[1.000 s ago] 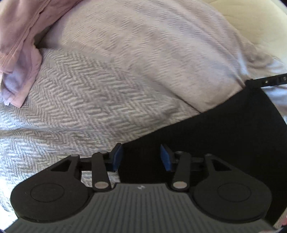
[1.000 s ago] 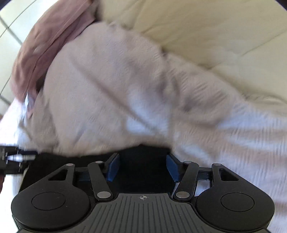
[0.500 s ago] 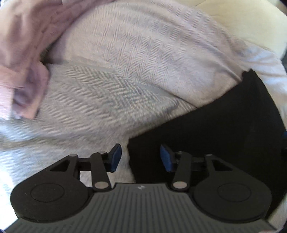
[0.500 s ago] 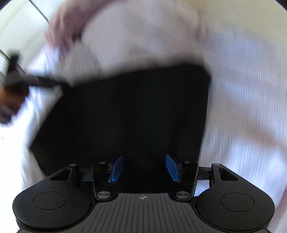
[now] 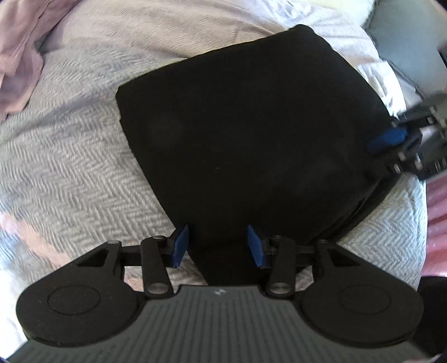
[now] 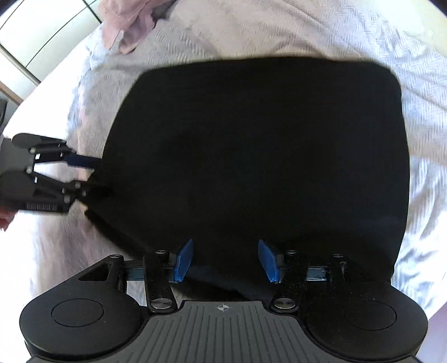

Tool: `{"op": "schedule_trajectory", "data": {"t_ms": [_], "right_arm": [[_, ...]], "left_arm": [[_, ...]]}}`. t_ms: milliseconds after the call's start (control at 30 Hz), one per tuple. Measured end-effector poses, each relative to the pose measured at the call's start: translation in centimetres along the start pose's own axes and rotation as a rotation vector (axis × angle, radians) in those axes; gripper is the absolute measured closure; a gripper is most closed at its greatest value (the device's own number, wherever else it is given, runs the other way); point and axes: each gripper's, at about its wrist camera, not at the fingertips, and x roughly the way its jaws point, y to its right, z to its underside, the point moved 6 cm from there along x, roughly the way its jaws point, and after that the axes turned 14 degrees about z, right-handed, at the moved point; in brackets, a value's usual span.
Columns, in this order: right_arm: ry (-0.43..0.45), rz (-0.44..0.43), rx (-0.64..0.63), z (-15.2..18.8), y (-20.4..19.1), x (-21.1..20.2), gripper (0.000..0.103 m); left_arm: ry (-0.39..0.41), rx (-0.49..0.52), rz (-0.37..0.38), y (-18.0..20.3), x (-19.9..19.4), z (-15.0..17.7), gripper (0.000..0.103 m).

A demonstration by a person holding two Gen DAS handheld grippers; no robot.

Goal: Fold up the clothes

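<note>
Bed [image 5: 69, 178]: covered by a pale grey-white herringbone-weave blanket, soft and rumpled; it carries everything in view.
Black folded fabric garment [image 6: 251, 156]: lies flat on the bed blanket as a compact rounded rectangle, with stacked layer edges showing at its near right corner in the left wrist view [image 5: 360, 206]. It sits between the two tools.
Fold state: the garment already lies in a folded block; whether further folds are due cannot be settled from this moment.
Handling, judged: light, limp and matte cloth; not fragile, not slippery; it will sag and the layers may slide apart if lifted by one edge only.
Hold points, judged: the near edge corners, pinching all layers together, one tool at each side.
Pink crumpled cloth garment [image 5: 19, 55]: heaped at the far left of the bed, well apart from the black one; also seen in the right wrist view [image 6: 128, 25].
Left tongs [image 5: 218, 245]: blue pads spread apart, released; the garment's near edge runs between them, ungripped.
Right tongs [image 6: 225, 261]: blue pads spread apart, released, at the garment's near edge.
Writing: no brand, label or readable text; only a small moulded mark on each tool body, not legible.
</note>
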Motion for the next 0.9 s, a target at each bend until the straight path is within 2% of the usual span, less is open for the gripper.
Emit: {"op": "schedule_trajectory", "data": {"t_ms": [100,200,367,600,667,700,733,833,900], "right_arm": [[-0.011,0.006,-0.029,1.4,0.2,-0.6,0.047],[-0.023,0.035,-0.11,1.5,-0.3,-0.4,0.047],[-0.035,-0.001,0.003,1.0,1.1,-1.9,0.047],[-0.038,0.069,0.083,3.2,3.2,-5.5,0.045],[-0.044,0.085,0.115,4.1,3.6,-6.5,0.043],[-0.044,0.094,0.132,4.6,3.9,-7.0,0.035],[-0.029,0.106,0.147,4.6,3.6,-7.8,0.028],[0.02,0.142,0.191,4.9,1.6,-9.3,0.026],[0.055,0.165,0.22,5.2,0.0,-10.0,0.026]], "left_arm": [[-0.005,0.007,-0.006,0.1,-0.3,0.0,0.061],[-0.01,0.014,-0.013,0.2,-0.6,-0.1,0.061],[-0.018,0.025,-0.024,0.4,-1.1,-0.1,0.062],[0.0,0.039,-0.066,3.3,-4.1,1.5,0.059],[0.023,0.043,-0.075,4.3,-5.4,1.9,0.053],[0.036,0.046,-0.08,4.8,-6.0,2.0,0.05],[0.049,0.048,-0.085,5.3,-6.7,2.2,0.043],[0.086,0.03,-0.094,6.5,-8.4,2.9,0.026],[0.112,0.015,-0.099,7.3,-9.5,3.4,0.02]]}}
